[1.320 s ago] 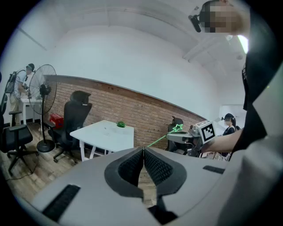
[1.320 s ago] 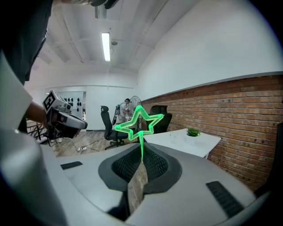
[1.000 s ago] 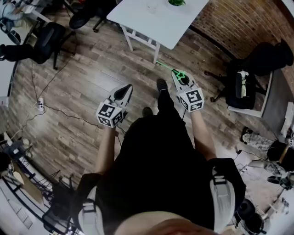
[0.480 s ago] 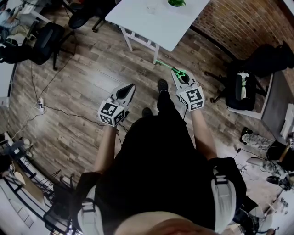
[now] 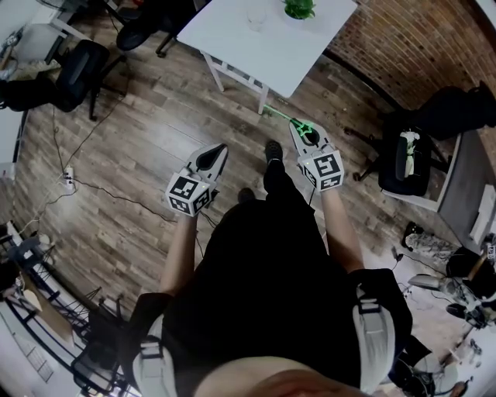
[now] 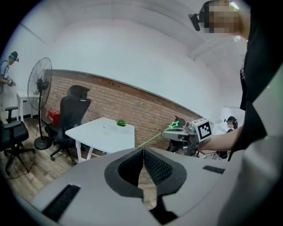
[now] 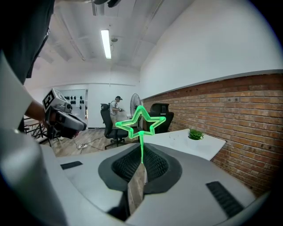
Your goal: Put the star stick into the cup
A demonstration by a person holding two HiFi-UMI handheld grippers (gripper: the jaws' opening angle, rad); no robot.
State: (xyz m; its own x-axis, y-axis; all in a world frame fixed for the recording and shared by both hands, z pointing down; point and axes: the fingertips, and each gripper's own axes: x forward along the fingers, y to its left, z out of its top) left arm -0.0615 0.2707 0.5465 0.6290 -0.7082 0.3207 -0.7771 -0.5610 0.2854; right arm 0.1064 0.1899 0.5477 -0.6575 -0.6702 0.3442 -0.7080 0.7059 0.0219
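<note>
A white table [image 5: 271,46] stands on the wooden floor [image 5: 147,147], a small green plant [image 5: 298,8] on its far edge, a brick wall [image 5: 403,39] to its right, a black office chair [image 5: 77,66] and a white power strip [image 5: 68,177] off to its left.

Head cam down, other two fwd (all share table [image 5: 271,46]).

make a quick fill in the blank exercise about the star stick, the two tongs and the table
1. The thin green stick with a star-shaped tip is clamped in the ____ tongs.
2. The left tongs are shut with ____ between them.
3. The small green potted plant stands on the ____ rectangular table.
4. The red wall beside that table is built of ____.

Missing words: right; nothing; white; brick
</note>
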